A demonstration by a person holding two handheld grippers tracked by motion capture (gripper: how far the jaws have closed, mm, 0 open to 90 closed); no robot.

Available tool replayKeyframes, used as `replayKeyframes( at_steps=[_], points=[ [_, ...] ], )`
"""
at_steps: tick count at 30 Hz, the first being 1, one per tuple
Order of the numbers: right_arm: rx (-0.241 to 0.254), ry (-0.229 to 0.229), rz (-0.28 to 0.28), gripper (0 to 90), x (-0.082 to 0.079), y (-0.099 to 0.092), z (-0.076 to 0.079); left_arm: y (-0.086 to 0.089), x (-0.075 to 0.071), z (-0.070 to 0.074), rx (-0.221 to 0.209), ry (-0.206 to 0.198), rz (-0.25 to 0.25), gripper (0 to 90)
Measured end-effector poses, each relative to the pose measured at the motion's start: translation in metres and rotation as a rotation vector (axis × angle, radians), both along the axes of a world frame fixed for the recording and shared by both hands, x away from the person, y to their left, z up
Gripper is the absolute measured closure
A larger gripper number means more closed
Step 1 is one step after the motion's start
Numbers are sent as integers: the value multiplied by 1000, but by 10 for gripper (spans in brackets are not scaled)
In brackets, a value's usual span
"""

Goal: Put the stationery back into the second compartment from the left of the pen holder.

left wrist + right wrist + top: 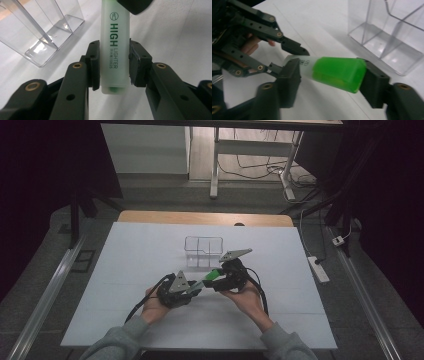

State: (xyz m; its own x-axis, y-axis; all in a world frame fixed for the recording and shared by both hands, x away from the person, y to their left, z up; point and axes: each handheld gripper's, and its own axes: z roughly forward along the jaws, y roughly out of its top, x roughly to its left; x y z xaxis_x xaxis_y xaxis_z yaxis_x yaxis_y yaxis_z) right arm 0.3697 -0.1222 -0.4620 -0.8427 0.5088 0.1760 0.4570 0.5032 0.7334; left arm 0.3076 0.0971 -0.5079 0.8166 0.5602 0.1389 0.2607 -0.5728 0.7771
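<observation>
My left gripper (113,66) has its fingers (93,63) clenched on the pale barrel of the highlighter (115,50), pads pressing both sides near its tail end, so the body cannot twist. I hold it lifted off the white tabletop (150,255), cap end pointing away from me toward my other hand. My right gripper (329,75) has its fingers (374,80) set either side of the green cap (338,73); the far pad meets the cap's end, though I cannot tell whether the near one presses yet. Gripping both ends this way looks meant for pulling the cap off. The clear divided holder (203,251) stands just beyond my fingers, probably where the highlighter goes.
</observation>
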Motion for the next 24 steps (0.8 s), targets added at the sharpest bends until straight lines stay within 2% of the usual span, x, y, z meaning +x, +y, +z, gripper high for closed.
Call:
replayKeyframes(
  at_steps=[4, 8, 11, 13, 19, 24],
  points=[
    [36, 32, -8, 494, 3, -3, 0, -3, 1, -3, 19, 7, 3, 647],
    [82, 43, -4, 570, 2, -5, 1, -8, 1, -6, 37, 12, 5, 648],
    [98, 34, 21, 609, 2, -5, 3, -10, 1, -7, 51, 14, 7, 647],
    [138, 59, 45, 655, 2, -5, 4, -12, 2, -8, 49, 15, 6, 647],
    [123, 49, 89, 706, -2, -1, 6, -11, 3, -9, 47, 18, 12, 637],
    [113, 24, 92, 719, -5, 0, 7, -5, 5, -7, -13, 40, 26, 580]
  ],
)
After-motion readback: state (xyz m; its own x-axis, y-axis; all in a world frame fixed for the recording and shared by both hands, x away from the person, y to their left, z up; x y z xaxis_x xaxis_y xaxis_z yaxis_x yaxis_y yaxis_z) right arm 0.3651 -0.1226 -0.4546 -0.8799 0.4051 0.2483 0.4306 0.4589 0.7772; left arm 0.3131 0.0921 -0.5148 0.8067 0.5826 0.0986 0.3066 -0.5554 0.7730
